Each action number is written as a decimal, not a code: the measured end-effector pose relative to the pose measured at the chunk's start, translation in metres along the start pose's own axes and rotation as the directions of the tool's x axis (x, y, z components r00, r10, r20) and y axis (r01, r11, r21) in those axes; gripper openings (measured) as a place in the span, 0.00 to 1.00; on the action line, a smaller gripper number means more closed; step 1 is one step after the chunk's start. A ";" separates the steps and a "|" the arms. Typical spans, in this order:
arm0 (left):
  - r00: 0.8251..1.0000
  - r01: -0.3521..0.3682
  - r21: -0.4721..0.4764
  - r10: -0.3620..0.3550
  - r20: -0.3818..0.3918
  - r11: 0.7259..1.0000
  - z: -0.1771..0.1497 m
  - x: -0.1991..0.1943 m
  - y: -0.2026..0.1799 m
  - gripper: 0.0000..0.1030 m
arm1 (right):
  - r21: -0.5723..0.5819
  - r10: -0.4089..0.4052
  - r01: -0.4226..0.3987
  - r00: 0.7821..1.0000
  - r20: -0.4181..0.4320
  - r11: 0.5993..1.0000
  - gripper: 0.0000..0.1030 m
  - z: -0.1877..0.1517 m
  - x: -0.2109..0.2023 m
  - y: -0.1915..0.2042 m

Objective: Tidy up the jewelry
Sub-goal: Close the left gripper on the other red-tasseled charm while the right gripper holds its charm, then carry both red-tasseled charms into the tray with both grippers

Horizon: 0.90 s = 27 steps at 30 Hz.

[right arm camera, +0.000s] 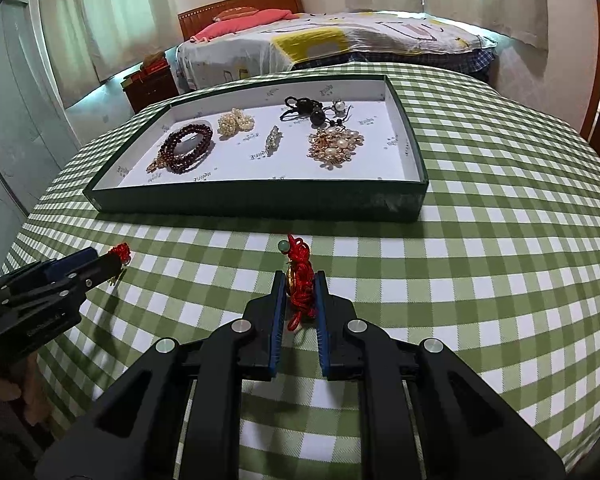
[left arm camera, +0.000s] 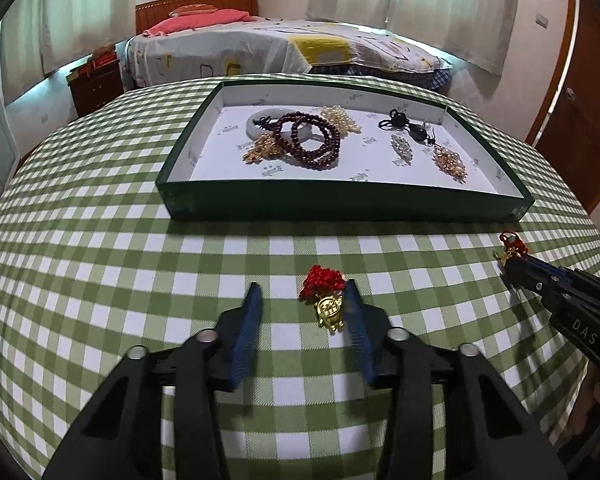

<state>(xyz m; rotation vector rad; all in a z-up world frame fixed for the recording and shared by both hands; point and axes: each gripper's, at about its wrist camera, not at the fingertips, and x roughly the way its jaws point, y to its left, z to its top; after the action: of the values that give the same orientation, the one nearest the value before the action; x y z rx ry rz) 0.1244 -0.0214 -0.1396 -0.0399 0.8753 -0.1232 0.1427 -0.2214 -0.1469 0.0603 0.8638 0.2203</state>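
A red knotted-cord charm with a gold pendant and green bead [right arm camera: 299,280] is gripped between the closed jaws of the right gripper [right arm camera: 300,280], near the front wall of the dark green shallow tray [right arm camera: 260,202]. A second red-cord charm with a gold ornament [left arm camera: 324,296] is seen on the green-checked tablecloth [left arm camera: 100,240] between the open jaws of the left gripper [left arm camera: 303,292], touching the right finger. Beaded bracelets and brooches are held in the tray.

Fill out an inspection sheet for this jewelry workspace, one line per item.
Surface: green checked tablecloth.
Job's things: green tray holds dark bead bracelet, pearls and brooches; two red-knot gold charms remain outside it.
Clutter: nothing seen.
Grippers: left tool open around one red-knot charm; right tool shut on the other red-knot charm.
Cables: nothing seen.
Surroundings: bed, curtains, wooden door.
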 end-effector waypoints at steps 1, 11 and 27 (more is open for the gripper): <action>1.000 0.003 0.003 -0.003 0.000 1.000 0.000 0.000 0.000 0.33 | 0.002 0.001 -0.001 1.000 -0.002 1.000 0.14 -0.001 0.000 0.000; 1.000 0.025 0.044 -0.025 0.002 0.999 -0.002 0.001 -0.007 0.14 | 0.008 0.005 -0.005 1.000 -0.004 1.000 0.14 -0.002 0.001 -0.001; 0.999 0.040 0.034 -0.040 0.013 0.999 -0.002 -0.006 -0.007 0.14 | 0.009 0.004 -0.004 1.000 -0.001 1.000 0.14 -0.002 0.000 -0.002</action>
<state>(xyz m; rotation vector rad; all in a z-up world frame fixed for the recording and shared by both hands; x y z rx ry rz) 0.1186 -0.0272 -0.1354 -0.0264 0.8584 -0.1749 0.1418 -0.2234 -0.1483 0.0707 0.8654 0.2205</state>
